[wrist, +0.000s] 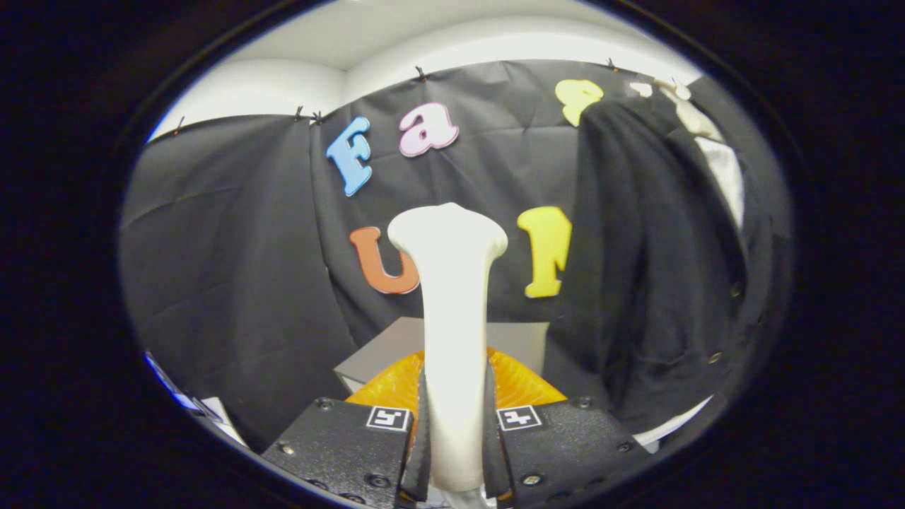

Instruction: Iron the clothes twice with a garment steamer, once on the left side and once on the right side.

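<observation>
Gripper (456, 452) clamped on white steamer (452, 311), carried upright; next, swing to dark garment (650, 268) at two o'clock.

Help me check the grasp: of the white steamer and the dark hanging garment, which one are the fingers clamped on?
The white steamer: the gripper has both fingers pressed on its handle, and it rises upright between them. The dark garment hangs beyond the fingers, untouched.

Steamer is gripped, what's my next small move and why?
Probably swing right toward the dark hanging garment. The gripper is shut on the white steamer handle, whose flared head stands upright against the booth wall, left of the garment and apart from it; no steaming pass looks started.
</observation>
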`<state>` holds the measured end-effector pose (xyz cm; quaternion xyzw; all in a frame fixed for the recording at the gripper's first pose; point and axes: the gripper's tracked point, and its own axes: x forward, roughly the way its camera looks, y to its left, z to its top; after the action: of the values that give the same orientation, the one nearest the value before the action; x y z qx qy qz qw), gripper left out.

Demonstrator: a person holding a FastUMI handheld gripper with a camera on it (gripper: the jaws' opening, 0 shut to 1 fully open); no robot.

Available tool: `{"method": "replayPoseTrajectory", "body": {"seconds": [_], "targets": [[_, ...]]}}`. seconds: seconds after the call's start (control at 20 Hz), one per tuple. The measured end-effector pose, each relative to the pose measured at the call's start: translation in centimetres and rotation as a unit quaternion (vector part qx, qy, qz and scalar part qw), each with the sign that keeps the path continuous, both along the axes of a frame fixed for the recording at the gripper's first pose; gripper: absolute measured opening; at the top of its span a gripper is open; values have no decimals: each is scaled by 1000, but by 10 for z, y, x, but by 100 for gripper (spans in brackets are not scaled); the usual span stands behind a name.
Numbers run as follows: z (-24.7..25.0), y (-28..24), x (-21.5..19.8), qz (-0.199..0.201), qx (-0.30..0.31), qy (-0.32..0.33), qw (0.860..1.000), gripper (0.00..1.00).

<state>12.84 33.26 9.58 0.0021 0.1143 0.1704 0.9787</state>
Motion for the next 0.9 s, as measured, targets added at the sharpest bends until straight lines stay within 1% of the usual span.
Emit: {"method": "replayPoseTrajectory", "body": {"seconds": [0.25, 0.4, 0.5, 0.7, 0.75, 0.9], "targets": [[62, -77, -39, -52, 6, -75, 996, 32], [99, -122, -50, -87, 7, -126, 988, 32], [118, -147, -51, -115, 11, -153, 981, 32], [134, -188, -42, -168, -4, -192, 967, 32], [134, -194, -39, -171, -10, -196, 966, 32], [123, -207, -25, -171, -23, -186, 967, 32]]}}
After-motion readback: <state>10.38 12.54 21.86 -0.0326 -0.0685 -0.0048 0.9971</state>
